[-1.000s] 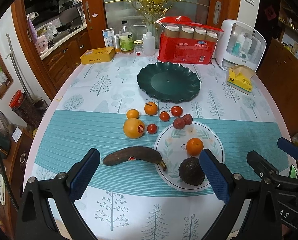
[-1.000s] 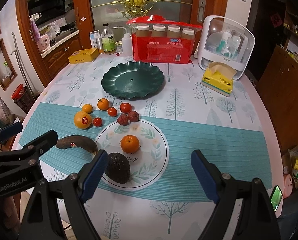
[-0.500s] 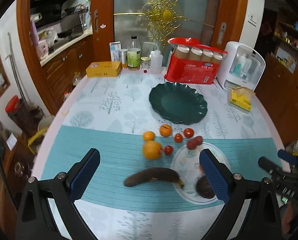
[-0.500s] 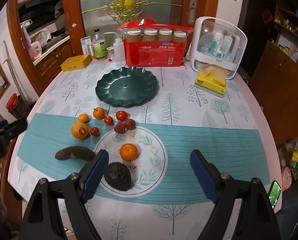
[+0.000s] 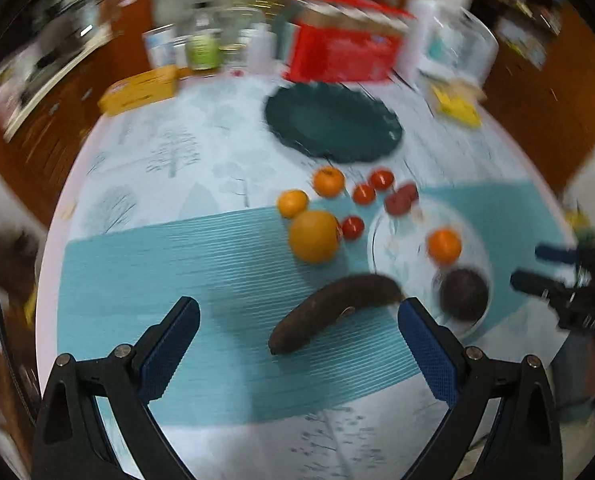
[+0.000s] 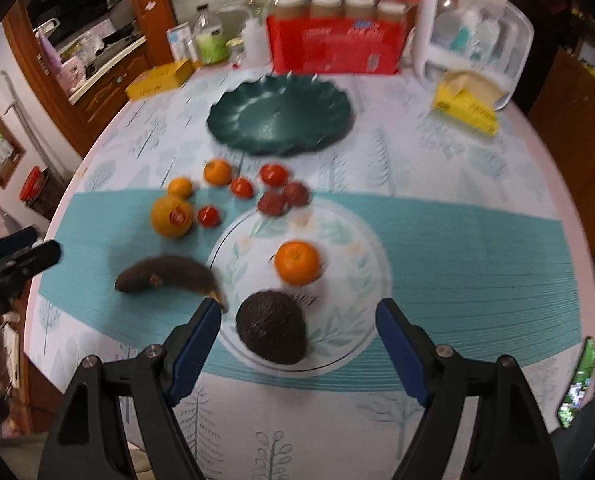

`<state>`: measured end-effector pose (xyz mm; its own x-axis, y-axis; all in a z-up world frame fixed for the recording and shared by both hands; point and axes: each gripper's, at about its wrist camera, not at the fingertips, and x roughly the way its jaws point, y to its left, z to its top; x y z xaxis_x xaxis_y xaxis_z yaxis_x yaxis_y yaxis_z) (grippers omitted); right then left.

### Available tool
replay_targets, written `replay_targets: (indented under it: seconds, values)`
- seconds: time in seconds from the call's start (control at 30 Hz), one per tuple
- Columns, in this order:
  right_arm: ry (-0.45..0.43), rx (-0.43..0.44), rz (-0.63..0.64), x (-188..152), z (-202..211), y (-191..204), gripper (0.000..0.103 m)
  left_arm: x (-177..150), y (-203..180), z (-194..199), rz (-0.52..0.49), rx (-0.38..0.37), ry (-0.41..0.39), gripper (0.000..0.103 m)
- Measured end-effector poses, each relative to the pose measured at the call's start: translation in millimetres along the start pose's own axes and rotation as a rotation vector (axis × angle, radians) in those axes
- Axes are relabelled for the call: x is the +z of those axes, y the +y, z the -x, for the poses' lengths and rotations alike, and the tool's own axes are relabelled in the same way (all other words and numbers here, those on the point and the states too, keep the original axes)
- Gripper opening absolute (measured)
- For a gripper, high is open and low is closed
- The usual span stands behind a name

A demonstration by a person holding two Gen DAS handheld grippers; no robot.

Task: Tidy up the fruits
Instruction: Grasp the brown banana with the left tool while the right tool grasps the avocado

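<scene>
A dark overripe banana lies on the teal mat. A large orange, two small oranges, three tomatoes and two dark red fruits lie loose behind it. The white floral plate holds a mandarin and an avocado. An empty green plate sits further back. My left gripper is open above the banana's near side. My right gripper is open with the avocado between its fingers' line of sight.
At the table's back stand a red pack of jars, bottles, a yellow box, a white dispenser and a yellow tissue pack. Wooden cabinets stand left and right.
Both grippers have moved down and closer to the fruit. The left view swung and is blurred; the banana now lies between its fingers. The right gripper now frames the avocado.
</scene>
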<state>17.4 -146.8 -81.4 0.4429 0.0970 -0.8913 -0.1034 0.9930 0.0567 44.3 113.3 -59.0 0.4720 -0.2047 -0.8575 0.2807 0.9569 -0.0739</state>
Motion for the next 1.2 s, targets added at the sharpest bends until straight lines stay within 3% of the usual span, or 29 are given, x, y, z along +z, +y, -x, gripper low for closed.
replay_targets:
  seconds: [0.2,0.5,0.57,0.7,0.77,0.93,1.03,1.2]
  values:
    - [0.053,0.041,0.023,-14,-35,2,0.080,-2,-22,-57,-0.198,-0.059,0.082,0.099]
    - [0.071,0.068,0.044,-15,-69,5,0.080,2,-41,-100,-0.305,-0.085,0.161,0.080]
    - [0.070,0.084,0.049,-17,-73,6,0.080,1,-45,-107,-0.341,-0.079,0.177,0.071]
    - [0.085,0.148,0.040,-20,-80,5,0.064,-4,-53,-118,-0.402,-0.087,0.225,0.058]
    - [0.078,0.155,0.043,-22,-81,5,0.064,-7,-57,-122,-0.438,-0.069,0.231,0.056]
    - [0.067,0.168,0.047,-23,-81,4,0.063,-8,-60,-120,-0.443,-0.067,0.215,0.052]
    - [0.063,0.163,0.052,-23,-81,5,0.063,-14,-65,-115,-0.454,-0.038,0.200,0.040]
    - [0.065,0.160,0.042,-26,-79,7,0.062,-24,-61,-106,-0.316,-0.064,0.191,0.037]
